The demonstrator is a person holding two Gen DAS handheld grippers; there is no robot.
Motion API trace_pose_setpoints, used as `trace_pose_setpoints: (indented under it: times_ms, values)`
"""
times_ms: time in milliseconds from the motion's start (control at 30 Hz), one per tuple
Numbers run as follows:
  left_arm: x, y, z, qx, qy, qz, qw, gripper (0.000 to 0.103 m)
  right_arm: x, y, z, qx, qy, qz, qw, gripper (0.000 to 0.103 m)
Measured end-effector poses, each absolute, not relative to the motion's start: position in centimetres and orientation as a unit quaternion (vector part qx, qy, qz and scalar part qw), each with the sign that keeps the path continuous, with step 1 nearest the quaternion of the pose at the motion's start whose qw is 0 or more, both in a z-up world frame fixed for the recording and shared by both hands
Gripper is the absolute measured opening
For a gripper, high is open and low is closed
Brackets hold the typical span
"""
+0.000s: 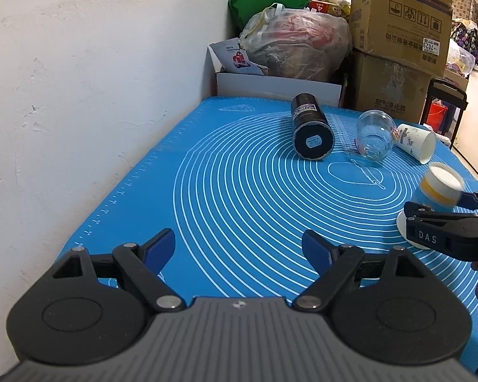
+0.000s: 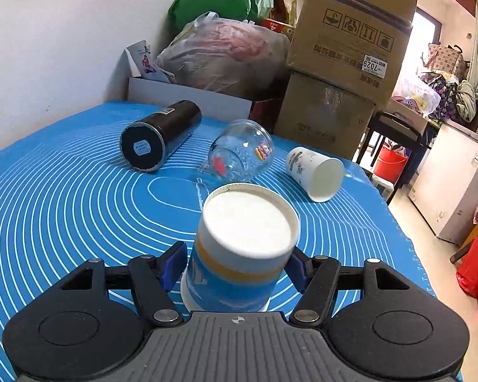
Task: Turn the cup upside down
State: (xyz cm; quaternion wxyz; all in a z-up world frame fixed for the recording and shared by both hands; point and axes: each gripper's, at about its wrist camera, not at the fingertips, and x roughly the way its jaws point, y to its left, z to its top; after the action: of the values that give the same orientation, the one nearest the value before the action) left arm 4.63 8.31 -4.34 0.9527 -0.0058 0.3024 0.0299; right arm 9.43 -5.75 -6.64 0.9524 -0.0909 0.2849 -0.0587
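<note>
A blue, yellow and white paper cup stands upside down on the blue mat, white base up, rim on the mat. My right gripper has a blue pad on each side of it and is shut on it. The cup also shows in the left wrist view at the far right, with the right gripper around it. My left gripper is open and empty, low over the mat's near left part.
A black cylinder, a clear glass jar and a white printed paper cup lie on their sides at the mat's far end. Cardboard boxes and bags stand behind. A wall runs along the left; the mat's edge drops off at right.
</note>
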Motion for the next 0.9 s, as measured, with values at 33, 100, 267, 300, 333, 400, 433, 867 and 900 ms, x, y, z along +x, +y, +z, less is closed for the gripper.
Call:
trace_pose_setpoints:
  times_ms: [33, 100, 267, 300, 333, 400, 433, 867, 900]
  values:
    - [4.6, 8.3, -4.3, -0.005, 0.302, 0.030, 0.953, 0.086, 9.4, -5.7, -6.6, -0.093, 0.283, -0.058, 0.953, 0.076]
    - [4.6, 8.3, -4.3, -0.006, 0.302, 0.030, 0.953, 0.086, 9.3, -5.6, -6.5, -0.095, 0.279, -0.059, 0.954, 0.082]
    - [4.5, 8.3, -4.2, -0.006, 0.301, 0.029, 0.953, 0.086, 9.2, -5.7, -6.1, -0.091, 0.277, -0.055, 0.955, 0.087]
    - [4.5, 8.3, -4.2, -0.006, 0.301, 0.029, 0.953, 0.086, 9.0, -5.7, -6.0, -0.091, 0.277, -0.055, 0.955, 0.089]
    - [4.4, 8.2, -4.1, -0.006, 0.301, 0.028, 0.953, 0.086, 8.9, -5.7, -5.9, -0.091, 0.277, -0.054, 0.955, 0.091]
    - [4.2, 8.0, -4.0, -0.006, 0.301, 0.027, 0.953, 0.086, 8.6, -5.8, -5.6, -0.086, 0.279, -0.052, 0.955, 0.098]
    - [4.1, 7.9, -3.9, -0.007, 0.301, 0.026, 0.953, 0.086, 8.3, -5.8, -5.4, -0.083, 0.280, -0.052, 0.955, 0.102]
    - [0.7, 5.3, -2.6, -0.003, 0.295, -0.012, 0.955, 0.087, 1.1, -8.3, -1.4, -0.040, 0.286, -0.067, 0.955, 0.103]
    - [0.4, 5.1, -2.5, -0.002, 0.296, -0.016, 0.955, 0.087, 0.4, -8.6, -1.2, -0.034, 0.288, -0.067, 0.955, 0.103]
